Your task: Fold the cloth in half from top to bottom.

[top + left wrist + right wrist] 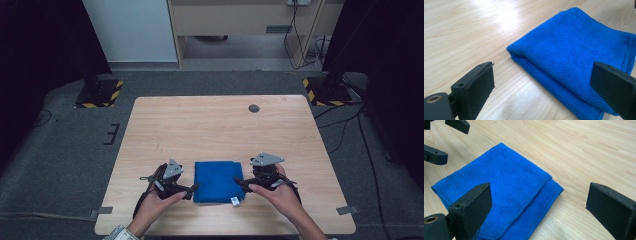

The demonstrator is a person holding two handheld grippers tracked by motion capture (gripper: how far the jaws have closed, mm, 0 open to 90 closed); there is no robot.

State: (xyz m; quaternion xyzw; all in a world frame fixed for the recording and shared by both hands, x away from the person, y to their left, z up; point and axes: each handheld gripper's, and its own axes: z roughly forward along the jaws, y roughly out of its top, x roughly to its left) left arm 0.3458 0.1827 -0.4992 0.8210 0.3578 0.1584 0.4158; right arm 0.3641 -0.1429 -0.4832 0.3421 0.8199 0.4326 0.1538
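A folded blue cloth (217, 181) lies flat near the front edge of the wooden table (215, 125), with a small white tag (234, 201) at its front right corner. My left gripper (193, 189) rests at the cloth's left edge, jaws wide open and empty. In the left gripper view the cloth (574, 57) lies just ahead of the left gripper (544, 75), its folded edge facing me. My right gripper (238, 182) sits at the cloth's right edge, also open and empty. In the right gripper view the cloth (499, 187) spreads beneath the right gripper (540, 195), and the left gripper (447, 141) appears beyond it.
A round grey grommet (254, 108) is set into the table's far side. Grey tape strips (347, 210) mark the table's front corners. Stands with black-and-yellow bases (100, 95) flank the table on the carpet, and cables (345, 130) trail on the right.
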